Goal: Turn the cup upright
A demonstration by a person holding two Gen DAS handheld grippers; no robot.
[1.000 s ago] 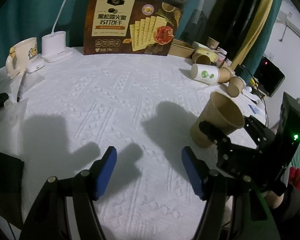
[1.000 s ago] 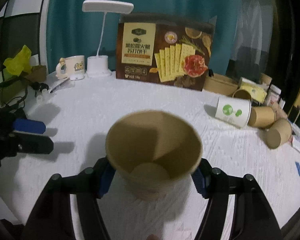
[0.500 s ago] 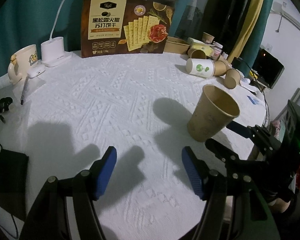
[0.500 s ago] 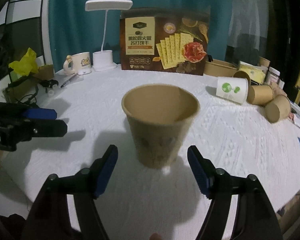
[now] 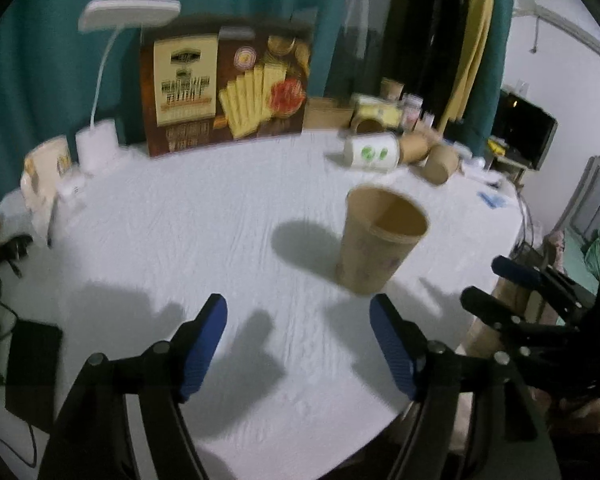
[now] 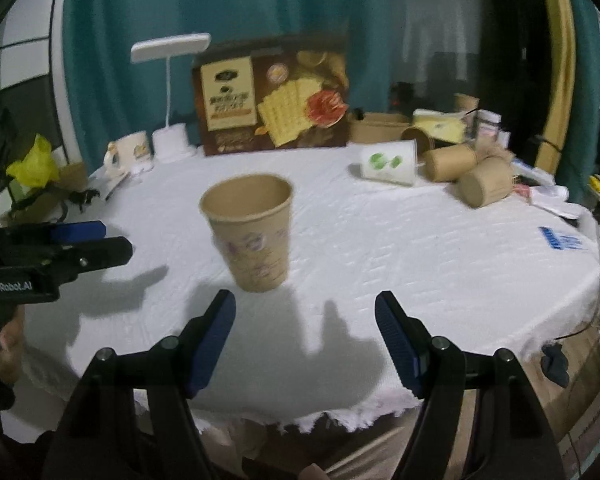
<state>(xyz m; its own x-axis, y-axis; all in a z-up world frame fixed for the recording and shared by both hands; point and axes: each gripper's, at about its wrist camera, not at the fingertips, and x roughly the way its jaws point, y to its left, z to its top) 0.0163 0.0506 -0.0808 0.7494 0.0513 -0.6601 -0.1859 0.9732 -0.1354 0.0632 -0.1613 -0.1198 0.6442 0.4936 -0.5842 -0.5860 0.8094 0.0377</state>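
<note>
A brown paper cup (image 5: 380, 240) (image 6: 252, 232) stands upright, mouth up, on the white tablecloth (image 6: 380, 240). My right gripper (image 6: 305, 304) is open a little short of the cup, whose base lies just beyond its left fingertip. Its jaws have just been opening and nothing is between them. My left gripper (image 5: 298, 312) is also open and empty, its jaws having just widened. The cup is ahead of it to the right, apart from its pads. Each gripper shows in the other's view: the right gripper (image 5: 486, 282) at the right edge, the left gripper (image 6: 116, 238) at the left edge.
At the back stand a cracker box (image 6: 272, 96), a white desk lamp (image 6: 168, 80) and a mug (image 6: 130, 152). A white cup with green print (image 6: 388, 162) and several brown cups (image 6: 468, 172) lie on their sides at the back right. The table's near edge (image 6: 300, 420) is under my right gripper.
My right gripper let go of the brown cup and drew back toward the table edge. The cup now stands upright on the cloth. My left gripper also pulled back.
</note>
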